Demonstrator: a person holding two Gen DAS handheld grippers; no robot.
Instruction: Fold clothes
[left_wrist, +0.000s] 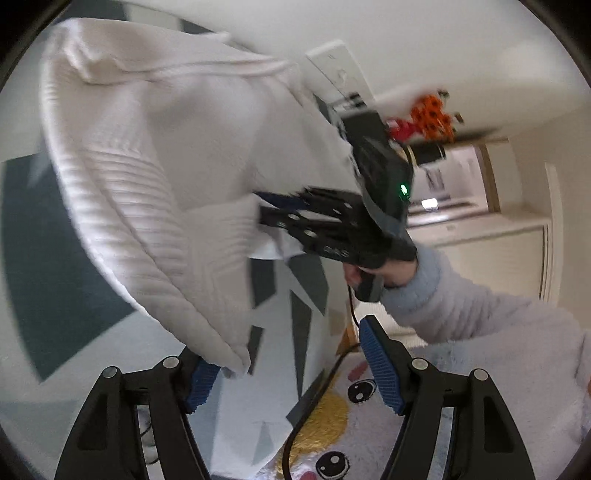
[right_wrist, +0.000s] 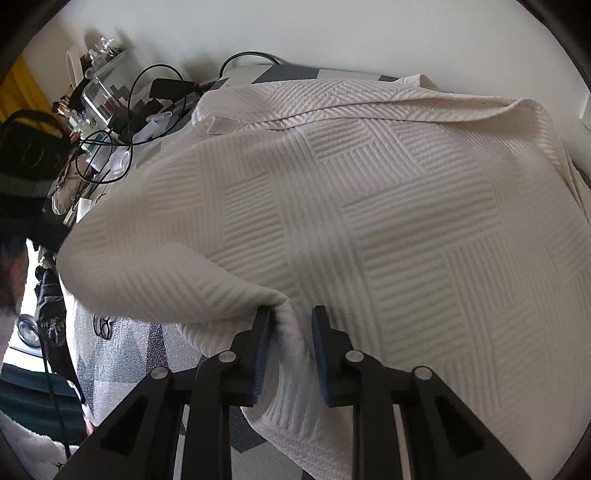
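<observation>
The right gripper (right_wrist: 289, 350) has a fold of the white textured garment (right_wrist: 332, 206) bunched between its blue pads (right_wrist: 263, 354); the left pad lies against the cloth, while the other pad sits just beside the fold, so whether the pinch is full I cannot tell. From that fold the garment spreads upward and to both sides, its ribbed block pattern filling most of the right wrist view, with a seamed hem hanging below the gripper. Left of the garment lies a clutter of black cables (right_wrist: 122, 122) and small clear containers (right_wrist: 99, 96), and under its lower edge shows a grey and white patterned covering (right_wrist: 122, 354).

The left gripper (left_wrist: 291, 363) stands spread, nothing pressed between its pads. A corner of the white textured garment (left_wrist: 147, 177) hangs just above its left pad (left_wrist: 201, 380), touching or nearly so. To the right of the garment, the right gripper (left_wrist: 295, 221) meets the cloth, held by a hand (left_wrist: 373, 273) in a pale fluffy sleeve (left_wrist: 461, 306). Below the garment lies a covering with dark geometric shapes (left_wrist: 59, 236), and a black cable (left_wrist: 317, 391) trails beneath.
</observation>
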